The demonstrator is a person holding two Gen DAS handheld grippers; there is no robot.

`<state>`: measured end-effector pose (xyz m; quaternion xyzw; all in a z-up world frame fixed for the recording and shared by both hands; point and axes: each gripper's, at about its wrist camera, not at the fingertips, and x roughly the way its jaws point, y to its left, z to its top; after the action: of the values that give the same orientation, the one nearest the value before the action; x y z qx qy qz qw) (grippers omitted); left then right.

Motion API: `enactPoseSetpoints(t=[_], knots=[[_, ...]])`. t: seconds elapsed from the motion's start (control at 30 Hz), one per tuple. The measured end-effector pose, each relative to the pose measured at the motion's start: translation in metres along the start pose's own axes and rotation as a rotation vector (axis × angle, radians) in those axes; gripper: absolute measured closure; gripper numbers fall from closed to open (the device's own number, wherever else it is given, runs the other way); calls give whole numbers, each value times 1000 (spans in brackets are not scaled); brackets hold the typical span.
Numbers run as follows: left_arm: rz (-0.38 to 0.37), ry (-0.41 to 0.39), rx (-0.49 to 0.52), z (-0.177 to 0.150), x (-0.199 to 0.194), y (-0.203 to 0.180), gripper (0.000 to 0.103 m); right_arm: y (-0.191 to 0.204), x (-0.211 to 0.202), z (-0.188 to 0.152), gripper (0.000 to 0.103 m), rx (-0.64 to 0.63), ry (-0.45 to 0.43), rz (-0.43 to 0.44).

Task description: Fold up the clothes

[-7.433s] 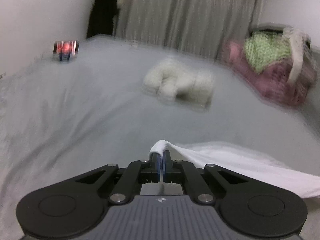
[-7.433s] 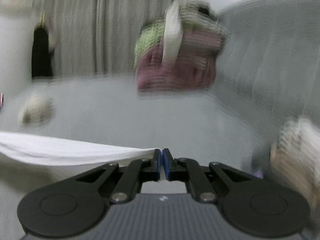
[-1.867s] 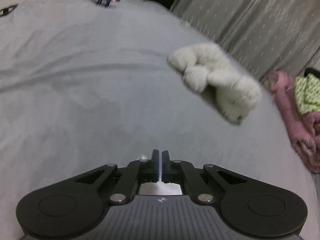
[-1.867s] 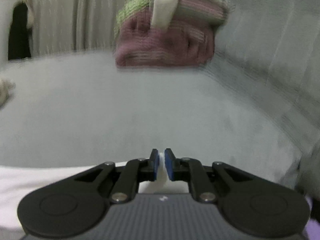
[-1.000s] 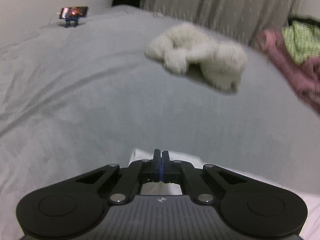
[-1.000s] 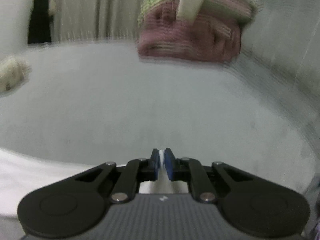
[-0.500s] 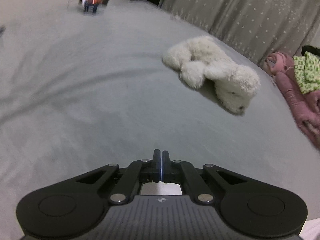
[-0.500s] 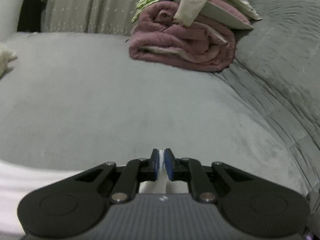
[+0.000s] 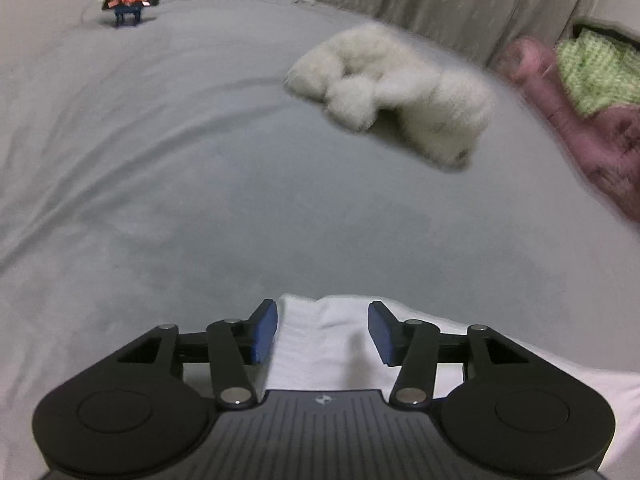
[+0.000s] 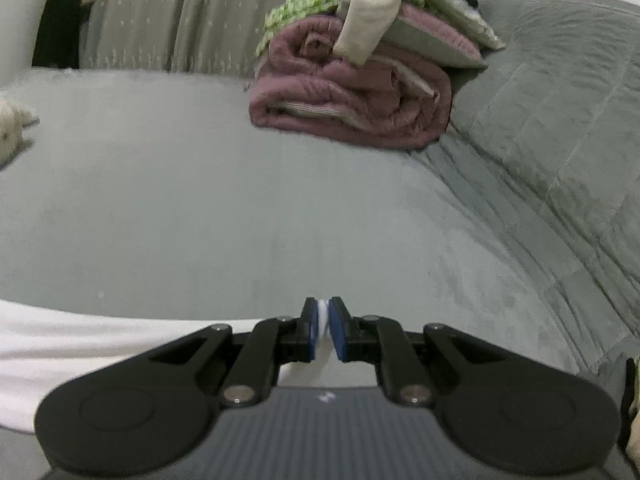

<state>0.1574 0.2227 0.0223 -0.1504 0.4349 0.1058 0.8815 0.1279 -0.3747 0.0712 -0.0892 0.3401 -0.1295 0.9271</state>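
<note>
A white garment (image 9: pixel 320 344) is spread low on the grey bedcover (image 9: pixel 200 184), its edge lying between the blue pads (image 9: pixel 264 332) of the left gripper (image 9: pixel 322 332). The jaws are opening; the cloth is not pressed by them. The right gripper (image 10: pixel 323 330) is seen nearly closed, a fold of the white garment (image 10: pixel 80 344) pinched between its pads. A white plush toy (image 9: pixel 392 92) is noted farther off, a rolled mauve blanket (image 10: pixel 352 96) under loose clothes beyond.
</note>
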Motion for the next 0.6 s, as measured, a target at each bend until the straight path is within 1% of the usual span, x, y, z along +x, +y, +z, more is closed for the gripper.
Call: enactPoseSetpoints(t=[0.03,0.1,0.13,0.2,0.27,0.37,0.47,0.6], knots=[[19,0,17,-2,3,-3,87,0,2,-2,94,9,15,0],[45,-11,29,-3,5,-5,91,0,3,-2,94,8,14,-9],[52,-27,13,-1,1,-3,97,0,3,-2,94,6,12,-14],[53,-93,-26,3,-9,2,97,-1,-5,0,94,14,-28,-15],[27,-154,-101,8,-19,14,97,-4,-15,8,94,42,-84,-10],[30,-202,-174,11,-25,23,97,-4,-26,24,94,78,-158,-10],[39,-234,-206,13,-24,29,97,3,-19,42,94,67,-175,-22],[42,-250,-225,14,-20,34,97,17,5,63,94,59,-151,-43]])
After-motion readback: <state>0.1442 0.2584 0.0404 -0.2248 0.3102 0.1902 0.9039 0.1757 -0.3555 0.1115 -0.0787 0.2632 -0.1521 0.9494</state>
